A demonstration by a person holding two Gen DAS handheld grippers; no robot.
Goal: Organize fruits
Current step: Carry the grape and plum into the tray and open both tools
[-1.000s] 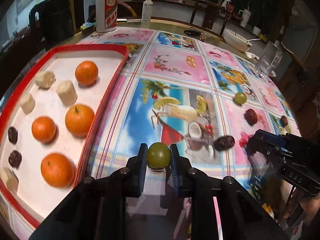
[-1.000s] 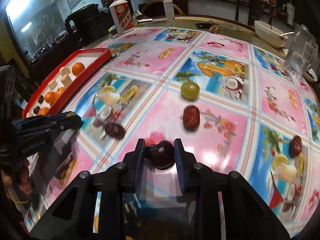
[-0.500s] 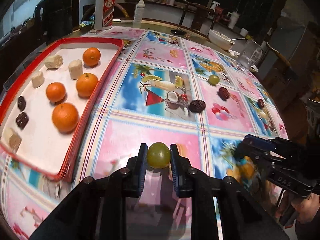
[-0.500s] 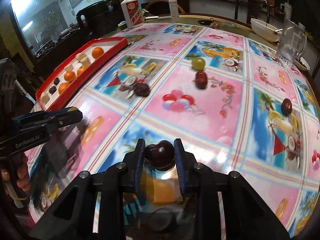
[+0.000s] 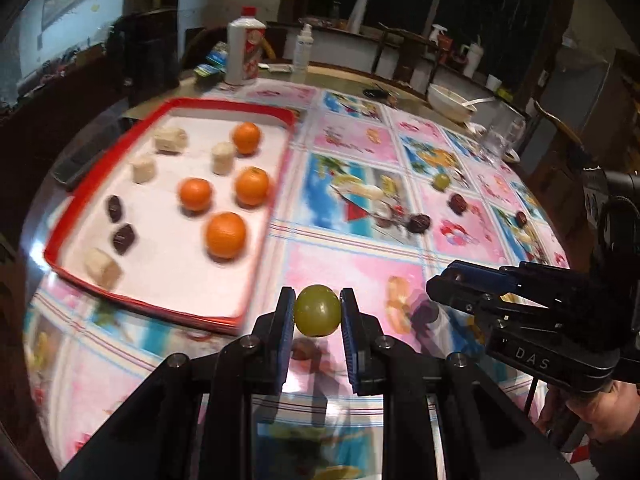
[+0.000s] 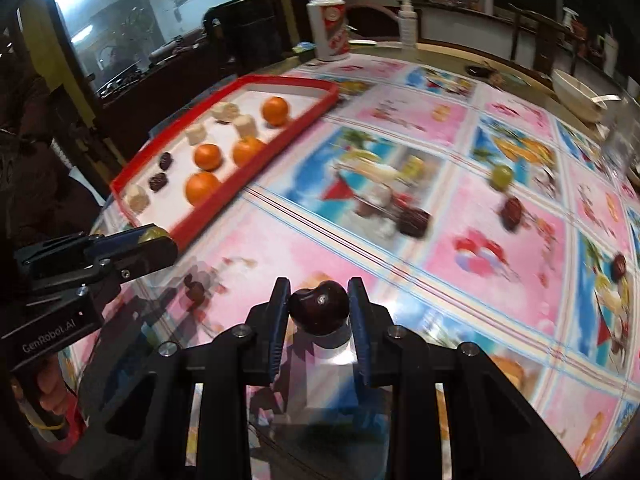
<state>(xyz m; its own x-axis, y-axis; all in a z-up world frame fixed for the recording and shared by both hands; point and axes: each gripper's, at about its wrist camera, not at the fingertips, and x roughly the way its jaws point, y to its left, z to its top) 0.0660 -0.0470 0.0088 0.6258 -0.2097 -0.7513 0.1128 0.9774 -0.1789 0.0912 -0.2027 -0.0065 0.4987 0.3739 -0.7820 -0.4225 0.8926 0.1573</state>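
Patterned oilcloth with fruit pictures is covering the round table you are working over, in a dim room. At the left, the red tray is lying on the cloth, carrying four oranges, pale chunks and two dark dates. Your left gripper is clamping a green grape between its blue pads, just beside the tray's near right corner and above the cloth. Your right gripper is pinching a dark cherry over a pink square. Further right, another green grape and several dark fruits are lying loose on the cloth, well apart from the tray.
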